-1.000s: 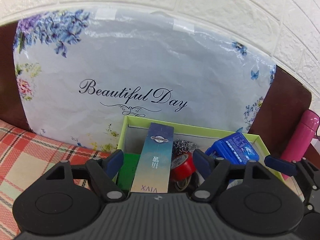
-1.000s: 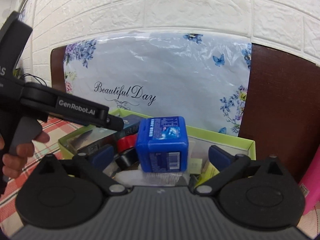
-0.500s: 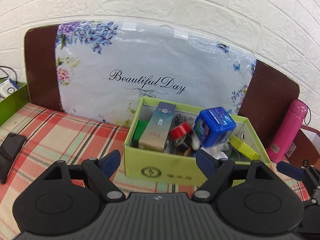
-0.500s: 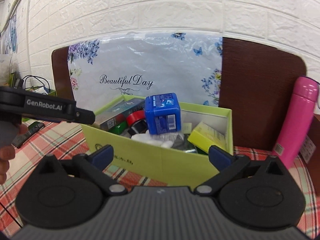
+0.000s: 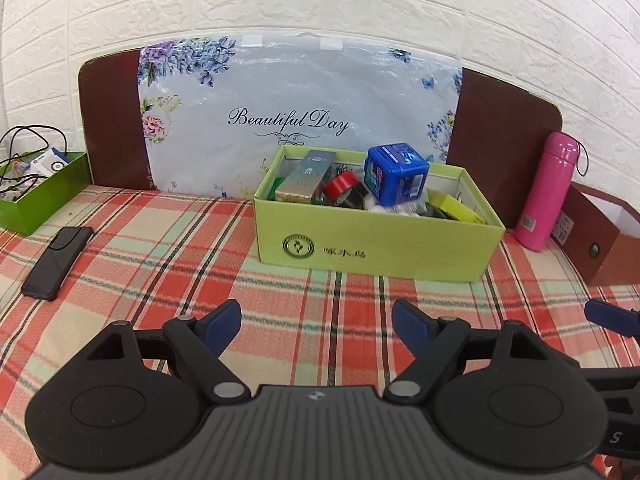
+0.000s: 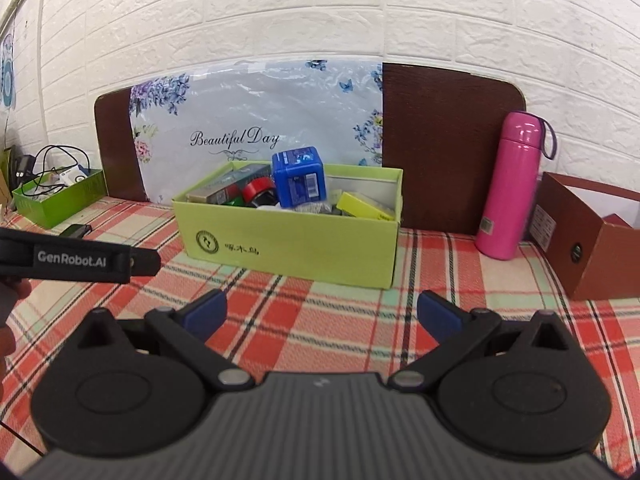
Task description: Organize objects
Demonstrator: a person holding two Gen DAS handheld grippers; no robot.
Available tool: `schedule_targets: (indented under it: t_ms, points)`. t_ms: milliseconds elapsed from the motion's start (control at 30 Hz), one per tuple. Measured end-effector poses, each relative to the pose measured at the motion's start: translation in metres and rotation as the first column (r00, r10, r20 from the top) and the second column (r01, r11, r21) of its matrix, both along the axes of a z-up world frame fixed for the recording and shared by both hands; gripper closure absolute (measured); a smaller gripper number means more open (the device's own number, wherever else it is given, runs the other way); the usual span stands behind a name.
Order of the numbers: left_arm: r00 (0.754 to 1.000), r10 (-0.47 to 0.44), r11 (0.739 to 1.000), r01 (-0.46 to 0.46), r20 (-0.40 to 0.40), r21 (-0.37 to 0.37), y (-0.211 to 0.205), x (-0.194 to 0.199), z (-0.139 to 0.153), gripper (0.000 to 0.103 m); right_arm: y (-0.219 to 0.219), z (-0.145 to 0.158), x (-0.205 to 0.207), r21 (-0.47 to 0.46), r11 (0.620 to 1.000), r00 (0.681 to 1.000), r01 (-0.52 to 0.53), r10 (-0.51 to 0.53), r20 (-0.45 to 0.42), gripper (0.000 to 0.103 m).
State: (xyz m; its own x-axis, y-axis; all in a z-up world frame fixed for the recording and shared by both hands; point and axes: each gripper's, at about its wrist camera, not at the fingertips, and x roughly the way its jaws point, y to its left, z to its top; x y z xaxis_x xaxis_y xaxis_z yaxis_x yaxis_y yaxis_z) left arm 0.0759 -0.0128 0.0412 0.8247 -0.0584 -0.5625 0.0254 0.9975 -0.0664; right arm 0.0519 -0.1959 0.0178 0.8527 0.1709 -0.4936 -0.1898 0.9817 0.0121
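Looking down both cameras, you can see the light green box sitting on the checked cloth, out in front of both grippers and well apart from them. It is full. A blue cube box sits on top of the pile and sticks up above the rim. Beside it are a red tape roll, a long gold box and a flat yellow packet.

Your left gripper has its jaws spread wide with nothing between them. Your right gripper is spread wide too, and it holds nothing.

A pink bottle stands upright just to the right of the green box. A brown box sits past it. A black phone lies flat on the cloth to the left, and a second green box with wires in it is at the far left.

Here is what could go wrong. The blue cube is only resting on the heap, so if you bump it while reaching for something under it, it may roll out onto the cloth. The pink bottle is tall and thin, so a wide swing of your right gripper could knock it over. Your two grippers are near each other, so they could clash if both go into the box at once. I think there is something white and soft under the cube, but it is too hidden to name
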Motion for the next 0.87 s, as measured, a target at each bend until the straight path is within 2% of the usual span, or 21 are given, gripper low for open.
schedule_targets:
  t_ms: [367, 867]
  points:
    - [1.000, -0.008, 1.000, 0.008, -0.003, 0.030, -0.009, -0.036, 0.002, 0.017, 0.000, -0.005, -0.042, -0.007, 1.000, 1.000, 0.027, -0.027, 0.010, 0.000]
    - [0.999, -0.044, 0.999, 0.044, 0.016, 0.012, -0.009, -0.050, 0.003, 0.017, 0.008, -0.007, -0.052, -0.011, 1.000, 1.000, 0.017, -0.017, 0.005, 0.000]
